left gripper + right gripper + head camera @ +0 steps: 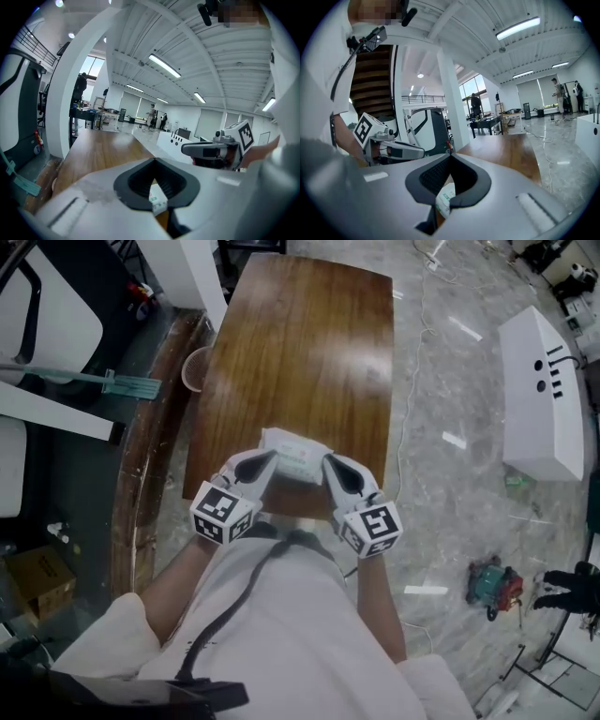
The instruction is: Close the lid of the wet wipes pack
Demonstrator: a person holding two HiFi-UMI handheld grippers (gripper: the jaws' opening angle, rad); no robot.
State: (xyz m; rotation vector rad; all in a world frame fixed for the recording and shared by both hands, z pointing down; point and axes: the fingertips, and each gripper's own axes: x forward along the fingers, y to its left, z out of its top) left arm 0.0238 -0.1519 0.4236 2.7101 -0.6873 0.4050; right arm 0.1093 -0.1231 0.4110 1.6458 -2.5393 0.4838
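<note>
Where visible, white, green-printed wipes pack (295, 457)

the room is evenly lit by ceiling strip lights (164, 65) and tall windows (471, 89). soft glare is spread over the wooden table (309, 343). both gripper views are bent strongly at dark, rounded edges.

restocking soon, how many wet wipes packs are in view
1. The wet wipes pack is between the left gripper and right gripper, over the near end of the wooden table; no others show.
</note>
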